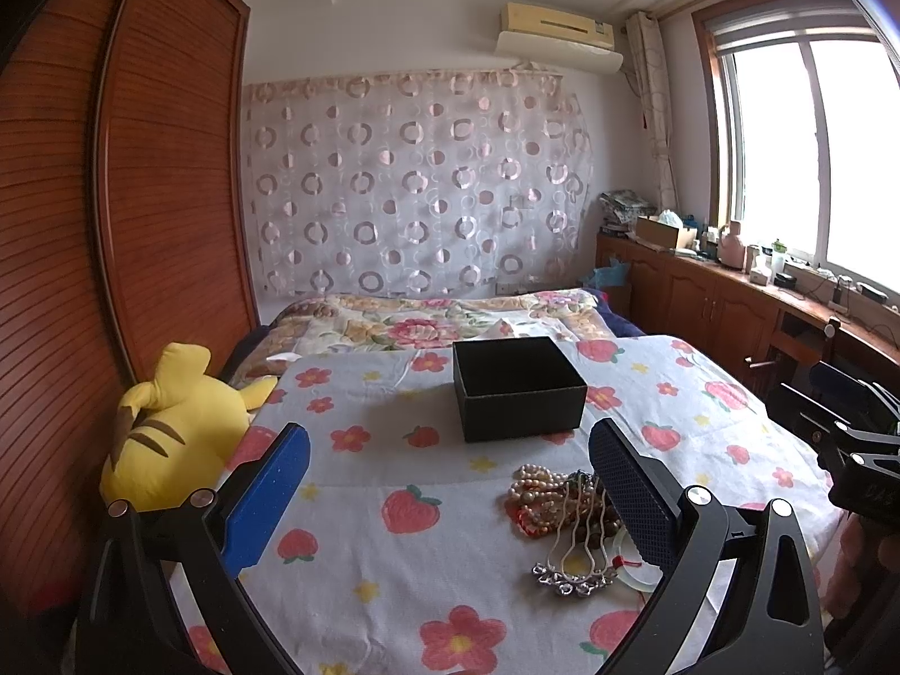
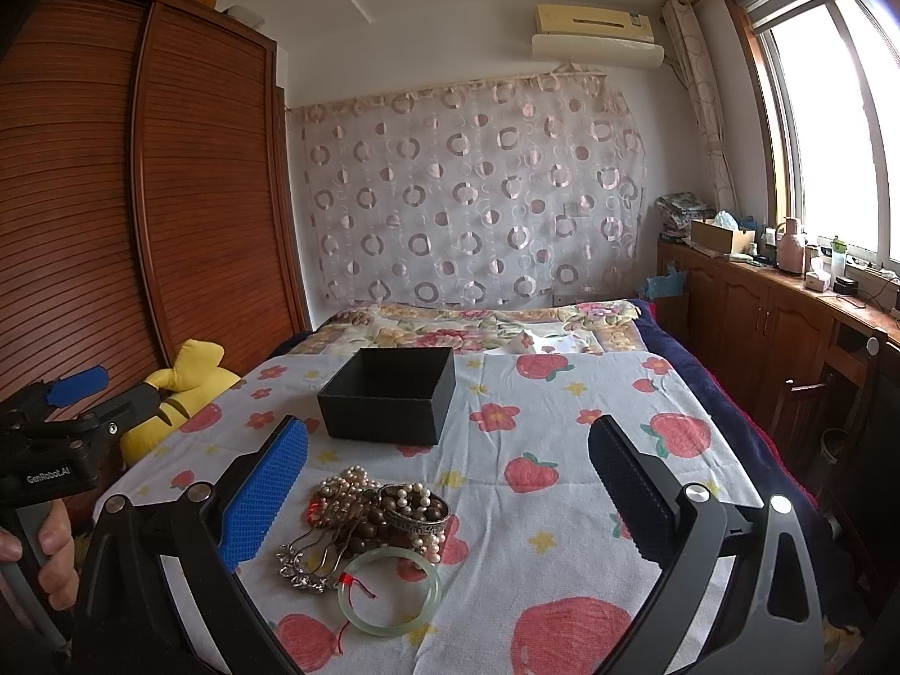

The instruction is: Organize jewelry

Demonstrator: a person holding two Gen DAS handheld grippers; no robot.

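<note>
A tangled pile of jewelry (image 2: 371, 517), with pearl strands, a silver bangle and a jade bangle (image 2: 390, 592), lies on the strawberry-print sheet (image 2: 562, 410) of the bed, just in front of an open black box (image 2: 388, 394). The left claw (image 1: 450, 498) and the right claw (image 2: 447, 498) both hover above the sheet, fingers wide apart and empty

Only readable text: "GenRobot.AI" in white on the black body of my left gripper (image 2: 79, 388), seen from my right wrist camera. The air conditioner (image 2: 593, 19) label is too small to read.
</note>
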